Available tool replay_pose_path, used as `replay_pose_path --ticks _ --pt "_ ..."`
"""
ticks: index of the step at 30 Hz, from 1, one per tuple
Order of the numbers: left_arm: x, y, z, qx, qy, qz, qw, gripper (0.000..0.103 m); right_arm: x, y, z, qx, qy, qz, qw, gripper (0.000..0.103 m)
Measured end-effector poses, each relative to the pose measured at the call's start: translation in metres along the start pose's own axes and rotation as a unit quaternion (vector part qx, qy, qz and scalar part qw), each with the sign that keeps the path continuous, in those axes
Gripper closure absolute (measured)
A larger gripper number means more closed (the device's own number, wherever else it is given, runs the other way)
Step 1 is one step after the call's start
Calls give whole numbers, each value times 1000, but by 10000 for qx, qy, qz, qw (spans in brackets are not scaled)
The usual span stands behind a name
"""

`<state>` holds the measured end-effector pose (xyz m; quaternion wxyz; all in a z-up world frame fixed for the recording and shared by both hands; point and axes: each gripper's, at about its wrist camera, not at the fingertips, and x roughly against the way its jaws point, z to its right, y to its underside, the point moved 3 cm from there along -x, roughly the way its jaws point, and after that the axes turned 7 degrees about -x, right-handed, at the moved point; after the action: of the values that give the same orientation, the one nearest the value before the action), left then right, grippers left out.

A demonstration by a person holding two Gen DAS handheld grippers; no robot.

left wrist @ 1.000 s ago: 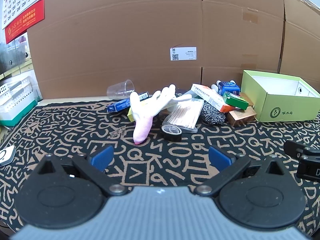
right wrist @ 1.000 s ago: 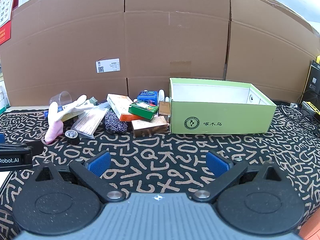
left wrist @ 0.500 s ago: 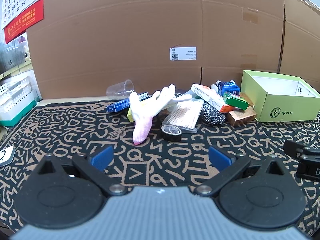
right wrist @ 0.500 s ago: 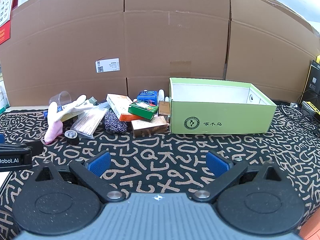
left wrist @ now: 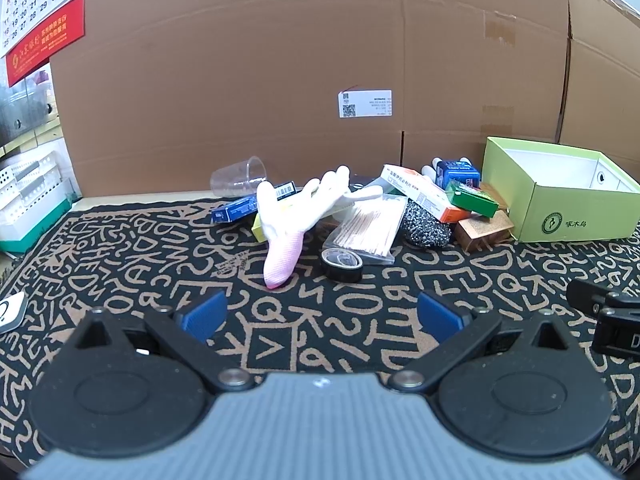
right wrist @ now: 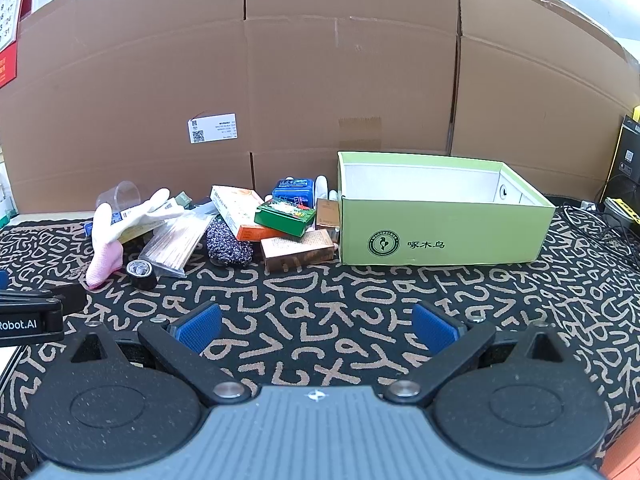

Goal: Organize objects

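Observation:
A pile of small objects lies on the patterned mat: a white and pink glove (left wrist: 294, 216) (right wrist: 108, 236), a black tape roll (left wrist: 342, 265) (right wrist: 141, 273), a bag of sticks (left wrist: 370, 226), a dark scrubber (right wrist: 229, 245), an orange-white box (right wrist: 240, 210), a green box (right wrist: 285, 216), a blue box (right wrist: 294, 192), a brown box (right wrist: 298, 249) and a clear cup (left wrist: 239, 176). An open green box (right wrist: 440, 236) (left wrist: 568, 220) stands right of the pile. My left gripper (left wrist: 320, 316) is open and empty, short of the glove. My right gripper (right wrist: 316, 326) is open and empty, in front of the green box.
A cardboard wall (right wrist: 320, 80) backs the mat. A white basket (left wrist: 28, 200) stands at the far left and a calendar (left wrist: 36, 12) hangs above it. Black cables and a dark device (right wrist: 620, 200) lie at the far right. Each gripper shows at the other view's edge.

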<state>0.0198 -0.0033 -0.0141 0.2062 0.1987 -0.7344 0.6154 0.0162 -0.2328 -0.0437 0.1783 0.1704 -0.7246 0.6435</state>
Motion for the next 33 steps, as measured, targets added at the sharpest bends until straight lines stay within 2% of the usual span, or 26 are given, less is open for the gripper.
replay_pose_path --ticks 12,18,23,28,33 --pt "-20 2 0 12 81 -108 9999 0 -12 2 -4 -44 -65 -146 9999 0" --pt "-38 1 -9 94 257 -175 9995 0 -27 4 -6 -347 -788 -231 9960 0" --pt "-62 -9 -22 4 123 -223 9997 0 -58 1 -19 -253 -1049 -403 9933 0" --pt "-94 -20 -33 -187 46 -258 9995 0 -111 -9 -21 -131 -844 -648 9942 0" --pt "-123 -27 -47 -22 182 -380 9991 3 -144 -18 -19 -527 -817 -880 9914 3"
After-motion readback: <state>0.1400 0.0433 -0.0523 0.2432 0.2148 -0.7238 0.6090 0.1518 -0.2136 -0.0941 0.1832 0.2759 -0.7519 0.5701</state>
